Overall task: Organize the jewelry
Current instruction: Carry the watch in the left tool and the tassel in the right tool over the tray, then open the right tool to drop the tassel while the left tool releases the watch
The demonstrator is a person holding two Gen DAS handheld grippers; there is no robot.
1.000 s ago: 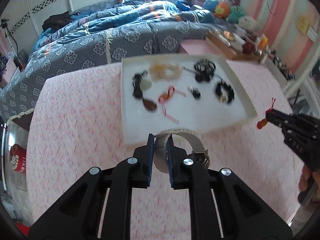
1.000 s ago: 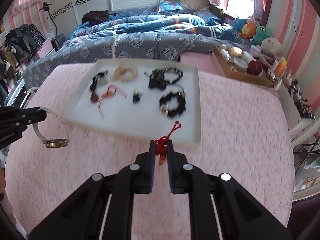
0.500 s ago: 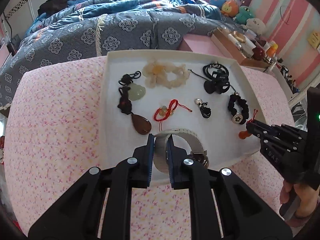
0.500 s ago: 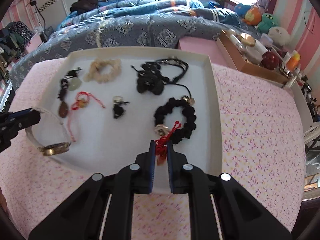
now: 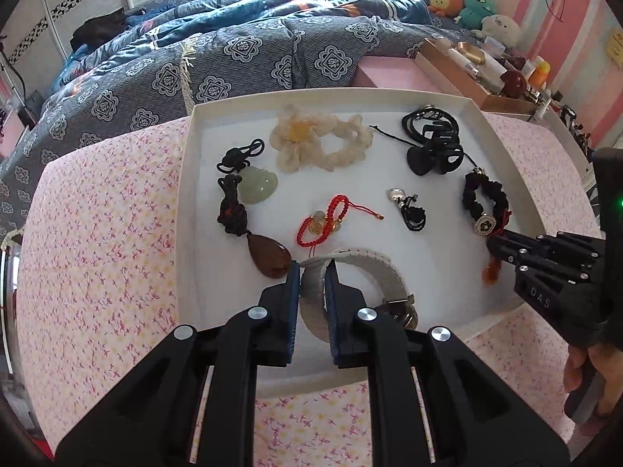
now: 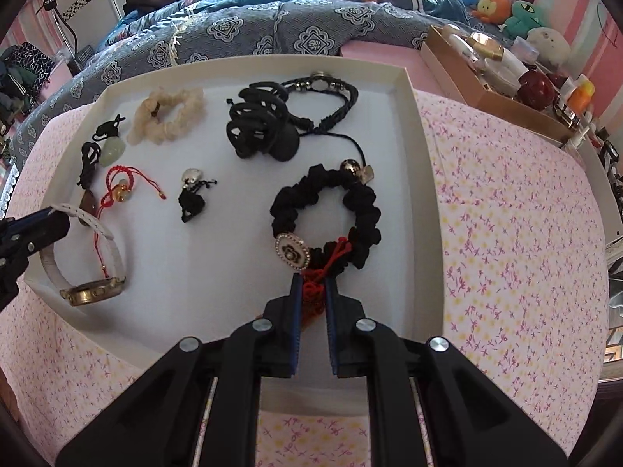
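A white tray (image 5: 187, 194) (image 6: 422, 179) on the pink table holds several jewelry pieces. My left gripper (image 5: 312, 268) is shut on the white strap of a gold-faced watch (image 5: 373, 268) (image 6: 93, 290), low over the tray's near left part. My right gripper (image 6: 311, 284) (image 5: 492, 241) is shut on a red knotted cord charm (image 6: 313, 295) with an orange bead (image 5: 490, 274), over the tray's near right part, beside a black scrunchie (image 6: 323, 218) (image 5: 484, 202).
In the tray lie a cream scrunchie (image 5: 319, 144), a black hair claw (image 5: 436, 153), a jade pendant (image 5: 257, 188), an amber pendant (image 5: 270, 258), a red bracelet (image 5: 323, 223) and a small black charm (image 5: 410, 212). A bed (image 5: 233, 50) lies behind; a box of bottles (image 6: 494, 78) stands far right.
Both grippers have moved forward from the table's front to over the tray, carrying the watch and the red charm, and now hang lower and closer to the tray floor.
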